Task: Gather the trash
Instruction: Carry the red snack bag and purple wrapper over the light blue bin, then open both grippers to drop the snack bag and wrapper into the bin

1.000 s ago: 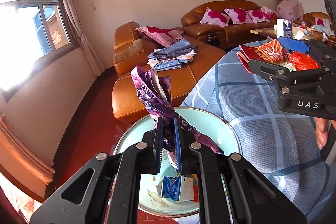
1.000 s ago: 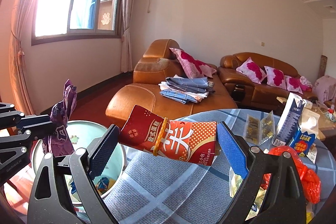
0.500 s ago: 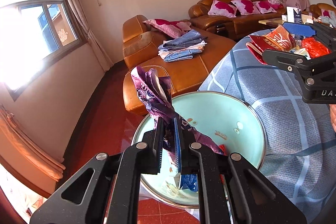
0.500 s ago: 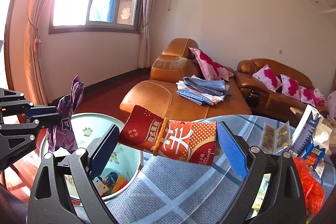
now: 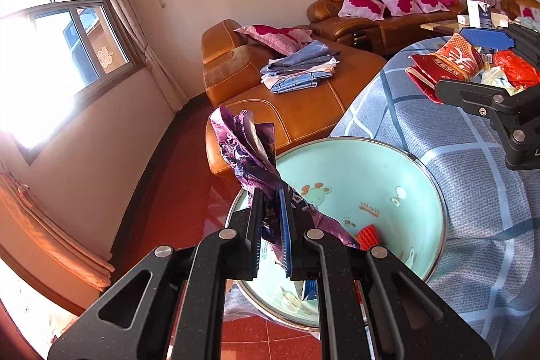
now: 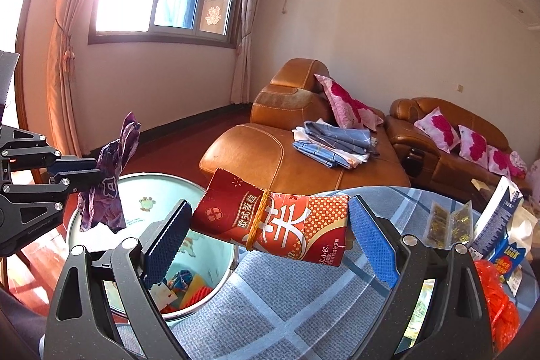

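Observation:
A crumpled purple wrapper point(image 5: 243, 140) sticks up from my left gripper point(image 5: 270, 201), which is shut on it just above the near rim of a turquoise bin point(image 5: 371, 177). Scraps lie at the bin's bottom. The right wrist view shows that same left gripper point(image 6: 84, 174) and the purple wrapper point(image 6: 111, 177) over the bin point(image 6: 158, 191). My right gripper point(image 6: 270, 208) is shut on a red snack packet point(image 6: 287, 225) bound with a rubber band, held endwise between wide-set pads above the table edge. The left wrist view shows the right gripper point(image 5: 472, 63) and the red packet point(image 5: 445, 63) at far right.
A table with a blue checked cloth point(image 6: 303, 309) stands beside the bin. On it lie an orange-red bag point(image 6: 499, 302), a carton point(image 6: 496, 215) and small sachets point(image 6: 449, 221). A brown leather sofa point(image 6: 287, 150) with folded cloths stands behind. The floor is red tile.
Both grippers keep their hold. The left wrist view has swung, so the bin now shows larger and more fully beneath the purple wrapper. The right gripper has rolled slightly.

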